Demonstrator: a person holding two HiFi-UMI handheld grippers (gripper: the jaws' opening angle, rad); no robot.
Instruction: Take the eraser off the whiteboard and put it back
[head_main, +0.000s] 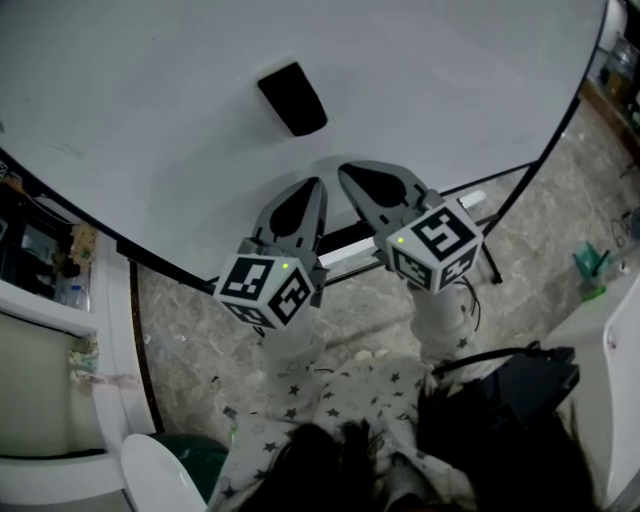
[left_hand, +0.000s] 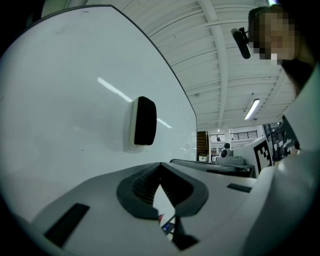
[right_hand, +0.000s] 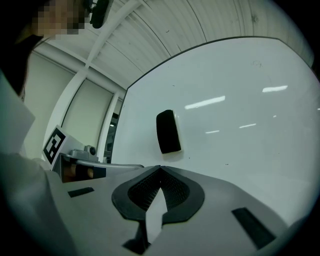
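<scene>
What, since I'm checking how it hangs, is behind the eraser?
The whiteboard: the eraser sits against its white surface. The patch directly behind is covered, so any attachment is unseen.

1. The floor (head_main: 545, 185) is grey tile with a marbled stone pattern.
2. At the left edge of the head view stands a white shelf (head_main: 45, 300) with small clutter on it, a bottle among it.
3. A green bin (head_main: 205, 462) sits at the lower left, just beside a white round object (head_main: 160, 475).
4. A small green item (head_main: 590, 268) lies on the floor at the right, near a white counter (head_main: 615, 330).
5. The ceiling (left_hand: 220, 45) is white, made of ribbed panels crossed by beams.
6. A long strip lamp (left_hand: 252, 108) glows on it.
7. Far off, a brown panel (left_hand: 201, 145) and a railing (left_hand: 240, 134) show.
8. The right gripper view shows a pale wall (right_hand: 87, 117) divided by tall white posts.
</scene>
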